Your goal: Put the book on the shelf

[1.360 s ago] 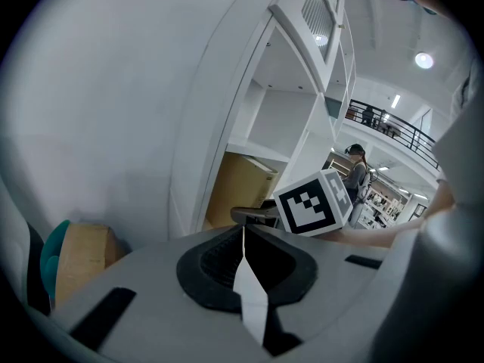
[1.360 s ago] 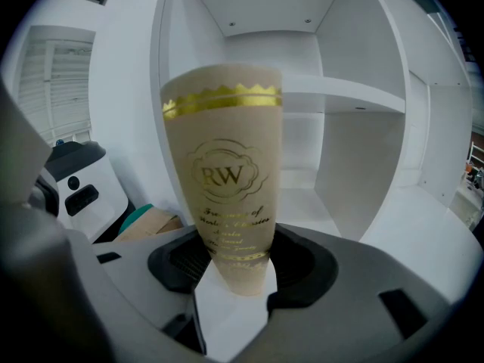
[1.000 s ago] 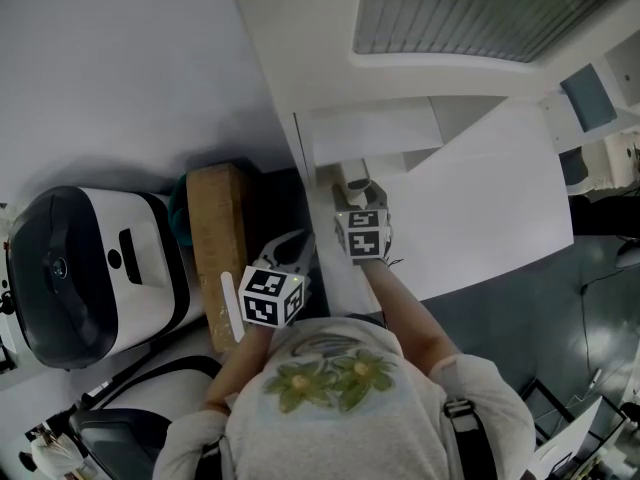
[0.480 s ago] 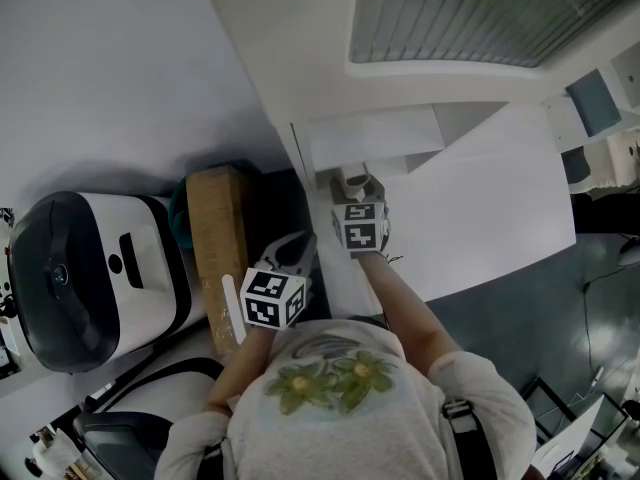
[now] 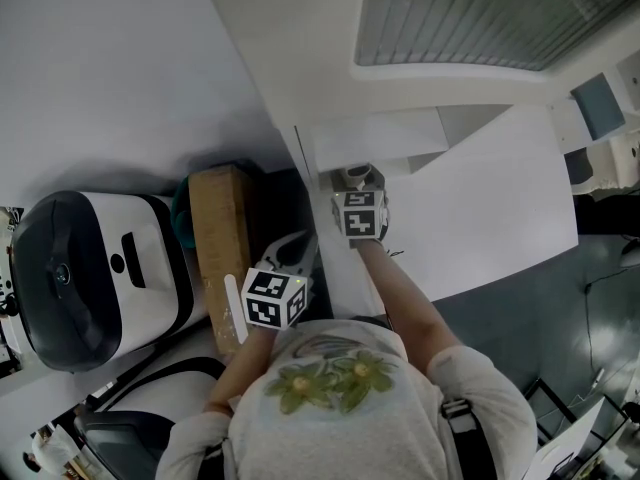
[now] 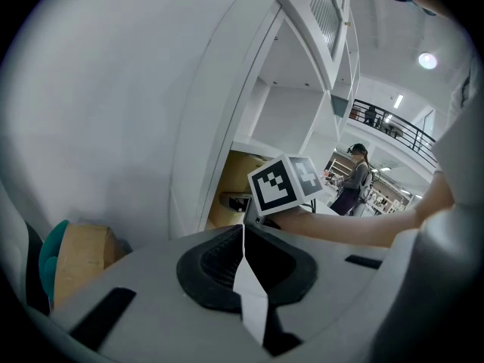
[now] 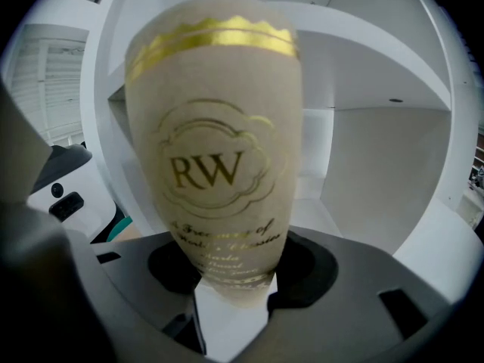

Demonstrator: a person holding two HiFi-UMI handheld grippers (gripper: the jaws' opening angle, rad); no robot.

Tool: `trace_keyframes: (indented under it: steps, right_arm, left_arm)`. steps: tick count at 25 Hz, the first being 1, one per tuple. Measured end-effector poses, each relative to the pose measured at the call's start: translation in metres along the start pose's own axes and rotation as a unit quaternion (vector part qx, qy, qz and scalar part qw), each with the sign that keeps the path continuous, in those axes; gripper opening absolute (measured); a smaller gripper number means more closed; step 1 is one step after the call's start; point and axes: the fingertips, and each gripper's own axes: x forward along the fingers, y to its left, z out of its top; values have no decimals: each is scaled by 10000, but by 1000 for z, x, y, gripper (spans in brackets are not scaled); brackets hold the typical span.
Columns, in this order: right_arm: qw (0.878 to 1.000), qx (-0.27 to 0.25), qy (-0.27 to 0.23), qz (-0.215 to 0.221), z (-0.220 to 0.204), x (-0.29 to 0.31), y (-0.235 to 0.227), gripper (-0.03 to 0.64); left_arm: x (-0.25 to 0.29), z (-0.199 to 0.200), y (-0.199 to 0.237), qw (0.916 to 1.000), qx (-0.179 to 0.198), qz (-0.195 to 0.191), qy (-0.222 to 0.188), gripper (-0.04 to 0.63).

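Observation:
The book [image 7: 215, 150] is cream with a gold band and gold "RW" lettering. It stands upright between the jaws of my right gripper [image 7: 234, 286], which is shut on its lower end. In the head view the book [image 5: 358, 176] pokes out ahead of the right gripper [image 5: 360, 214], at the front edge of the white shelf [image 5: 380, 133]. An open white shelf compartment [image 7: 378, 165] lies straight behind it. My left gripper [image 6: 243, 229] is shut with nothing in it, held low and to the left [image 5: 285, 258], pointing toward the shelf side.
A cardboard box [image 5: 220, 248] with a teal thing behind it stands on the floor left of the shelf. A white and black machine [image 5: 90, 273] sits further left. A large white panel [image 5: 480, 208] lies to the right.
My right gripper has moved a little forward with the book, toward the shelf. The left gripper has stayed put.

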Motion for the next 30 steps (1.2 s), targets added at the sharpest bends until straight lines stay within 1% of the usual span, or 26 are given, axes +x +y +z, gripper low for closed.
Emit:
trace_keyframes:
  steps: [3,7,14,21,26,30]
  right_arm:
    - [10000,31,-58,29,2,3,0,225]
    - [9999,2,-67,136,2,4,4,252]
    - [9998,27,-23,185,-10,-11,6,256]
    - [9998,73,54,187,-31,-42,8,256]
    - [9994,204,163,213,-49,-70,8,255]
    - [9993,233,121,265,-57,-92,10,255]
  left_arm:
    - [-1,1,1,10000,-4,21,-12,34]
    - [-2,2,2,10000,12,36,-37,34]
    - [-6,2,-5,9999,63,7,-90,35]
    - [-12,-3,-18,9999,123,-51,-102,35]
    - [-18,-8,-31,9997,173,-104,-134,35]
    - [-22,-13,-43,9995,218,-147,-168,35]
